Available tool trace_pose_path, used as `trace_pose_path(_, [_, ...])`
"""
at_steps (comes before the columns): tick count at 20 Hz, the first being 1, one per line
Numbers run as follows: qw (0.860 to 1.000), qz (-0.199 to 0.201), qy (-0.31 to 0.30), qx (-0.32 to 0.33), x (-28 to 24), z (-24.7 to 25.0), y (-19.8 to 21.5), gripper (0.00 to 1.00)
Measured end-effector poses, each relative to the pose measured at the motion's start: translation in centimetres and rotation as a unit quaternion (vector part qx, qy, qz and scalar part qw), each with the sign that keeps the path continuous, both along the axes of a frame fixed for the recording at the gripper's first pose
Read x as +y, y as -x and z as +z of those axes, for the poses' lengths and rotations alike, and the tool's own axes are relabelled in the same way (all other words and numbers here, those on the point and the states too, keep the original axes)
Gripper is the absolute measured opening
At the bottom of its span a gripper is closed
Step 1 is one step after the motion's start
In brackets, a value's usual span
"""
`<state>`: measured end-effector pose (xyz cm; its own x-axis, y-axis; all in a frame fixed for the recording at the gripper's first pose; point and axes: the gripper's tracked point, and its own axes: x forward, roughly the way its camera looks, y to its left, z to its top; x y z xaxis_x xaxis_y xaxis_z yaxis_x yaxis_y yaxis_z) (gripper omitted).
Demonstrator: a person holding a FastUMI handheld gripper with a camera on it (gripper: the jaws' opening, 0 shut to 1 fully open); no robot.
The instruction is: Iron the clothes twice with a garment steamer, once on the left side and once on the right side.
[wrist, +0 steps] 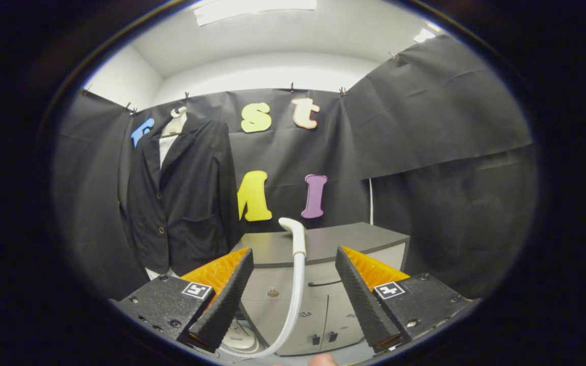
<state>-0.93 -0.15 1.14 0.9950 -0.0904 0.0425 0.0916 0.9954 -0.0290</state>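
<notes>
Steamer head [294,235] stands upright at frame centre, straight ahead of the tool [293,290], its hose [293,310] running down between the wide-spread, empty fingers. Black suit jacket [183,195] hangs at upper left, well apart, left of the grey cabinet [354,241].

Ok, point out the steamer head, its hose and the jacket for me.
steamer head [295,231], gripper view, on its curved top.
hose [297,290], gripper view, mid-length, between the open fingers.
jacket [191,198], gripper view, front panel.
</notes>
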Motion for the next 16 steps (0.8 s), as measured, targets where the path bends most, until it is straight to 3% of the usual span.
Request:
trace_pose_path(7, [1.000,-0.006,-0.017,0.014,0.2,1.4,-1.5,1.00])
trace_pose_path(11, [0.998,0.030,-0.030,0.049,0.7,2.9,-6.2,1.00])
trace_pose_path(16, [0.990,0.055,0.013,0.132,-0.5,2.8,-14.5,1.00])
